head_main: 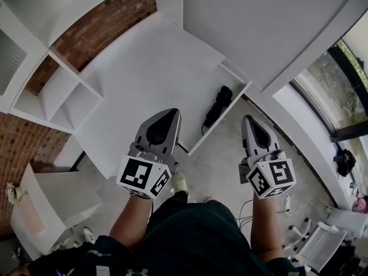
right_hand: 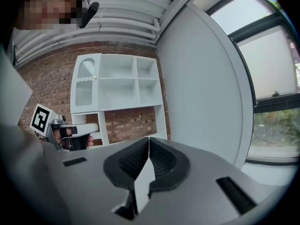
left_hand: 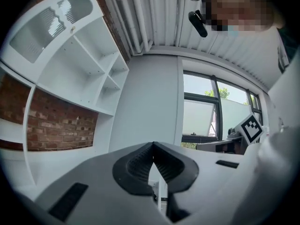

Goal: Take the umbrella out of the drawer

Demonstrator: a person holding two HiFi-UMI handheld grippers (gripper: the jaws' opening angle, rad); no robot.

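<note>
A black folded umbrella lies in the open white drawer of a white cabinet, seen from above in the head view. My left gripper hovers just left of the drawer over the cabinet top, its jaws shut and empty. On the other side of the drawer, over the floor, my right gripper is also shut and empty. In the left gripper view the jaws meet at the tips. The right gripper view shows its jaws closed as well. Neither gripper touches the umbrella.
A white shelf unit stands against a brick wall at the left. A window runs along the right. Cables and a power strip lie on the floor by my right arm. White furniture sits at the lower left.
</note>
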